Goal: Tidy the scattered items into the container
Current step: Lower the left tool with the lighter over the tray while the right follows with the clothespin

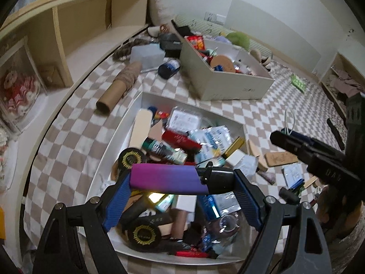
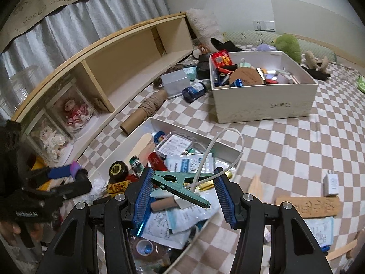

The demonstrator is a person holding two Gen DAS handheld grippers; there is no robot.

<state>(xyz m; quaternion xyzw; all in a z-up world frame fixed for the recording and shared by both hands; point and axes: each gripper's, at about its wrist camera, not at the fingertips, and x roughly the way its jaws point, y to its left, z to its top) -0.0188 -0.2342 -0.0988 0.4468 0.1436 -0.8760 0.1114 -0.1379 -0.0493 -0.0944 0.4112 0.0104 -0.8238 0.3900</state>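
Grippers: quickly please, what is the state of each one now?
Left gripper: closed on the purple lighter.
Right gripper: closed on the green clip, with a white cable.

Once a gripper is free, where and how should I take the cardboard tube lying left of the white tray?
Take the cardboard tube across its bare near half, from above, jaws astride its width. It lies flat on the checked blanket with both round sides free; wound twine thickens the far half.

Left gripper: angled downward, blue pads clamped endwise on a purple-and-black lighter. Right gripper: angled downward, pads pinching a green clip and white cable.
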